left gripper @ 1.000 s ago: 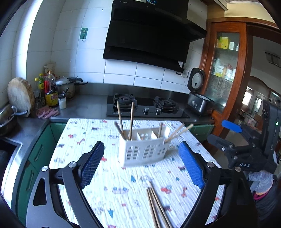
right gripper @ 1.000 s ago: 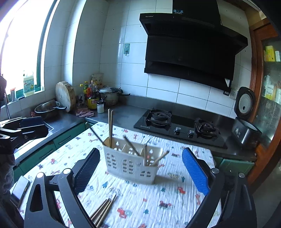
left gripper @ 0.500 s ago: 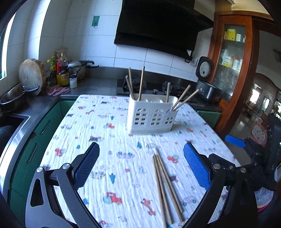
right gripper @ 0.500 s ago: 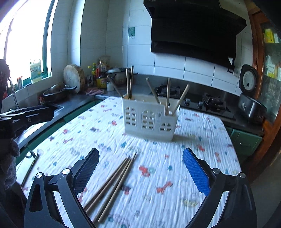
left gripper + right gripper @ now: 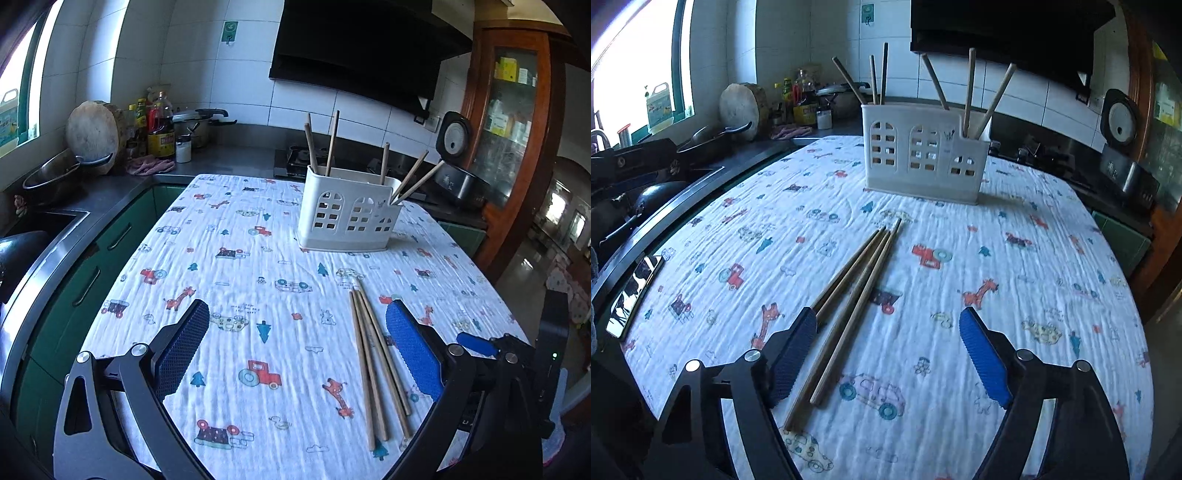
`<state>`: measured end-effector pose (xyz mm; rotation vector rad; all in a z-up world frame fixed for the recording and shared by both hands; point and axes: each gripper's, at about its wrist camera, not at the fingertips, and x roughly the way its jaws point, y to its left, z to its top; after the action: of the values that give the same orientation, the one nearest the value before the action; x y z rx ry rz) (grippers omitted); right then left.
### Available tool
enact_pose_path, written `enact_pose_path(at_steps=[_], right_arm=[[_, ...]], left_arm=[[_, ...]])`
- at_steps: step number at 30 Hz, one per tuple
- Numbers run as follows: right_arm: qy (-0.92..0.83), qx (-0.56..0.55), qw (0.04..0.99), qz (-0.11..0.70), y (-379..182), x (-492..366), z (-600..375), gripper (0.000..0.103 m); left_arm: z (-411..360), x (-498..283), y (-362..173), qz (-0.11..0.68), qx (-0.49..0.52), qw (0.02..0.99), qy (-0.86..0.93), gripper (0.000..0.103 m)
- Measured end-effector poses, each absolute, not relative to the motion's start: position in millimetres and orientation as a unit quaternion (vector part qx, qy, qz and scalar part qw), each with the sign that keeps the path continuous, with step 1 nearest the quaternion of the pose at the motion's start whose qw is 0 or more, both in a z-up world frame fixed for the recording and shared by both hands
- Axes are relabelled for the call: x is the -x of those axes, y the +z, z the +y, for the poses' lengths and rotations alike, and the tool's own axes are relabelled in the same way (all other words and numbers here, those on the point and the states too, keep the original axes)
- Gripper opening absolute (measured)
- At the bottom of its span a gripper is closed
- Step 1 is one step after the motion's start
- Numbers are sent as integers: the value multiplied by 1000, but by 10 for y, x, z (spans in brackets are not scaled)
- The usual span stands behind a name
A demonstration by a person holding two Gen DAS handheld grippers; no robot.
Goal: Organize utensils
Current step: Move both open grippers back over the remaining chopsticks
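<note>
While both grippers hang low over the surface (image 5: 236, 258), which is draped in a white cloth (image 5: 1015, 302) printed with tractors, giraffes and trees, the left gripper (image 5: 295, 347) has its fingers spread wide with nothing between them, and the right gripper (image 5: 888, 350) has just been narrowing its fingers, which stand released around the near ends of the loose chopsticks (image 5: 849, 295) without pressing them. At least three loose chopsticks lie side by side on the cloth, their far tips pointing toward the white holder (image 5: 923, 158). The holder stands upright farther back, with six chopsticks leaning in its compartments. A phone (image 5: 633, 291) lies at the cloth's left edge. Beyond run a dark counter, a stove, a black range hood (image 5: 362, 55), a rice cooker (image 5: 458, 166), bottles and a window.
</note>
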<state>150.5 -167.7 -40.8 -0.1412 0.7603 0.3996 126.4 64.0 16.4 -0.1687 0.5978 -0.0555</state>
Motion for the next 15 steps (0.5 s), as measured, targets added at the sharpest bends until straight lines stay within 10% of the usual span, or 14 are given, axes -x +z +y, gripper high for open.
enact_pose_path(at_steps=[15], right_arm=[[188, 38, 880, 434, -735, -1655, -1466, 34]], left_arm=[[863, -1191, -93, 314, 115, 942, -15, 95]])
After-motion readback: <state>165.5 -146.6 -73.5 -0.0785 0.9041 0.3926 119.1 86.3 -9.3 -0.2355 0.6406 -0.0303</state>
